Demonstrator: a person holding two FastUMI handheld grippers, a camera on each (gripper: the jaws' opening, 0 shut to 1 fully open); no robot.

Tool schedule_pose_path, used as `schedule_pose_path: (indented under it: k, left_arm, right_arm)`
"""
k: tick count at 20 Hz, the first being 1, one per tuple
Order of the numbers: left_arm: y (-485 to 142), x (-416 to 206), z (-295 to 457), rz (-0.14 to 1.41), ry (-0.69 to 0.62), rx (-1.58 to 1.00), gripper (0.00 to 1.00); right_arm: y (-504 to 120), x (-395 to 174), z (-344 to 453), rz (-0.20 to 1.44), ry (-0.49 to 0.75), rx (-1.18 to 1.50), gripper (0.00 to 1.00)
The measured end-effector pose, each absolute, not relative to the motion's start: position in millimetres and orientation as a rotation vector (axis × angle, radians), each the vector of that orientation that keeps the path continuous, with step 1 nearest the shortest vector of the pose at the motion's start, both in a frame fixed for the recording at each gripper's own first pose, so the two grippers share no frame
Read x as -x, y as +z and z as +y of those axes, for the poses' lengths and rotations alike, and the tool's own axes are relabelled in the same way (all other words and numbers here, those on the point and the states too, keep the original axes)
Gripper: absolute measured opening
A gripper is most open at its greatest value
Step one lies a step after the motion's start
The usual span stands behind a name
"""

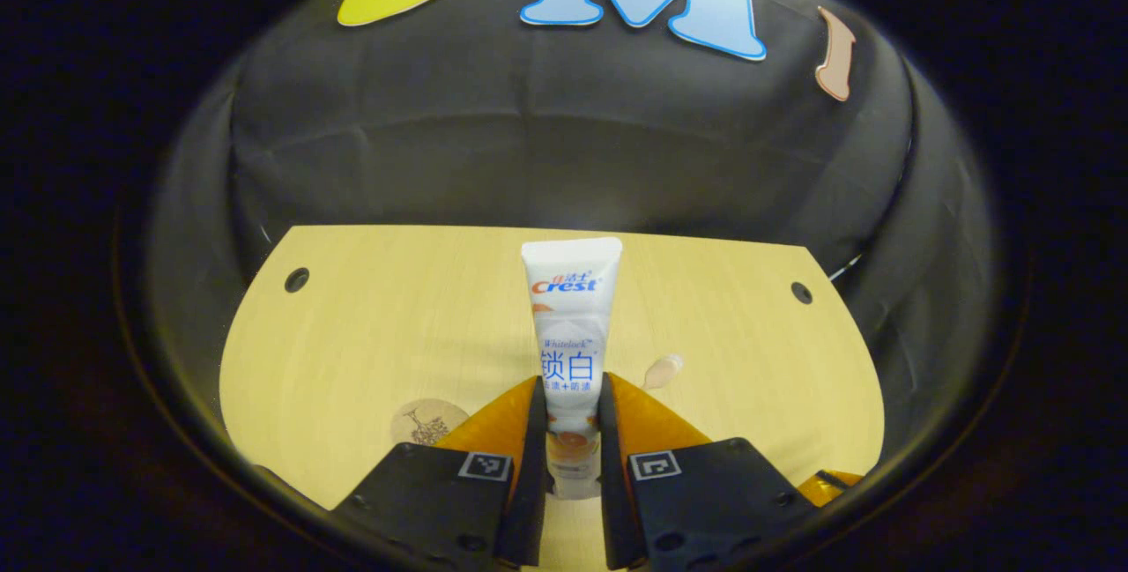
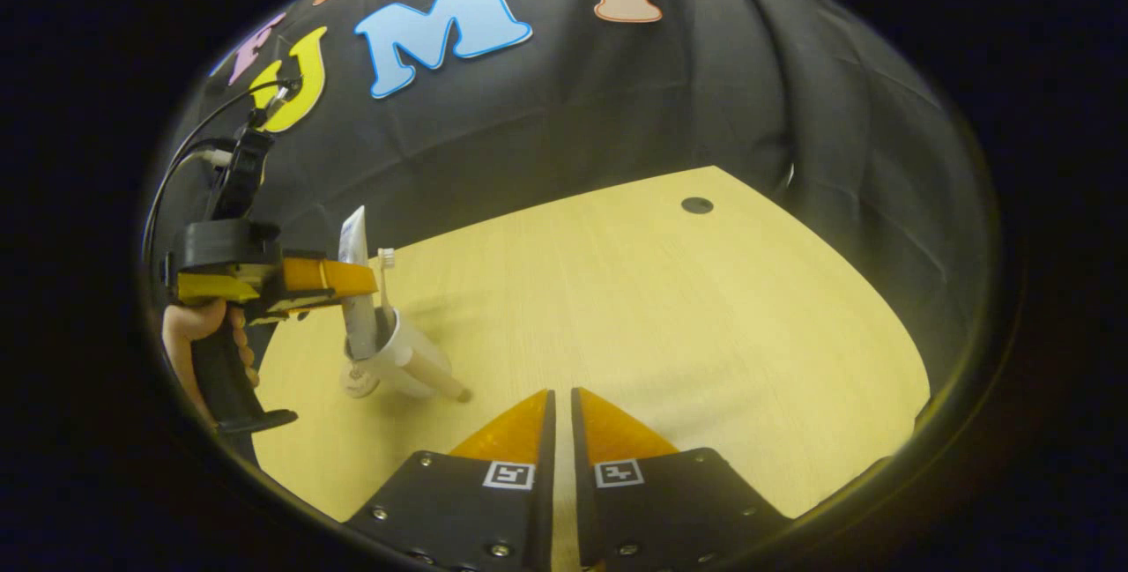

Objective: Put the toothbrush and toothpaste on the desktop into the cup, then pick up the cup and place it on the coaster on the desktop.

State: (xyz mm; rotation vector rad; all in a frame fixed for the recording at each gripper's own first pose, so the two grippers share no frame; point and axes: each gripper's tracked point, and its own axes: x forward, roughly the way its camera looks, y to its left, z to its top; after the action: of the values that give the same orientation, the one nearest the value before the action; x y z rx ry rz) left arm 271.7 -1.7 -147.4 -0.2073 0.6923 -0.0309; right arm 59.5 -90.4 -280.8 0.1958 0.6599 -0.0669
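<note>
- The left gripper (image 1: 571,396) is pinching the toothpaste (image 1: 571,325) tube between both fingers, holding it upright above the pale wooden worktop (image 1: 397,334).
- In the right gripper view, the tube is hanging over a white cup (image 2: 401,360) with a toothbrush (image 2: 386,286) standing inside.
- A round coaster (image 1: 423,422) is lying on the worktop, beside the left gripper.
- The right gripper (image 2: 562,409) is hovering over bare worktop, fingers pressed almost together, gripping nothing.
- A hand (image 2: 189,330) is holding the left gripper's handle.
</note>
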Motion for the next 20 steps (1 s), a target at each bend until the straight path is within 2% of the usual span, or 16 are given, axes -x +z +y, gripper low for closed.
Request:
schedule_pose_path:
  k: [1, 2, 5, 6, 7, 12, 13, 16, 18, 19, 20]
  left_arm:
    - [-151, -270, 1, 0.683, -0.019, 0.209, 0.35]
    - [-156, -269, 2, 0.679, -0.01, 0.21, 0.29]
    - [-164, -266, 1, 0.665, -0.013, 0.215, 0.44]
    - [-163, -267, 4, 0.651, -0.005, 0.206, 0.43]
    - [-163, -266, 3, 0.651, -0.001, 0.196, 0.48]
    - [-153, -255, 3, 0.638, -0.002, 0.233, 0.6]
    - [-150, -252, 2, 0.639, -0.012, 0.241, 0.6]
    - [-142, -238, 3, 0.642, -0.015, 0.253, 0.77]
    - [-136, -228, 7, 0.641, -0.022, 0.268, 0.77]
    - [-134, -219, 14, 0.641, -0.016, 0.267, 0.76]
    - [-133, -212, 22, 0.642, -0.009, 0.267, 0.81]
  right_arm:
    - [-282, -60, -91, 0.664, -0.062, -0.193, 0.1]
    - [-282, -60, -91, 0.665, -0.057, -0.192, 0.1]
    - [-283, -62, -93, 0.673, -0.046, -0.185, 0.1]
    - [-283, -64, -93, 0.676, -0.041, -0.184, 0.1]
    - [-284, -65, -92, 0.679, -0.034, -0.183, 0.1]
    - [-278, -79, -79, 0.679, 0.034, -0.175, 0.1]
    - [-278, -81, -77, 0.679, 0.048, -0.168, 0.17]
    - [-275, -92, -60, 0.689, 0.123, -0.161, 0.18]
    - [-273, -97, -48, 0.696, 0.177, -0.136, 0.3]
    - [-271, -101, -39, 0.697, 0.215, -0.111, 0.31]
    - [-269, -105, -30, 0.696, 0.253, -0.09, 0.32]
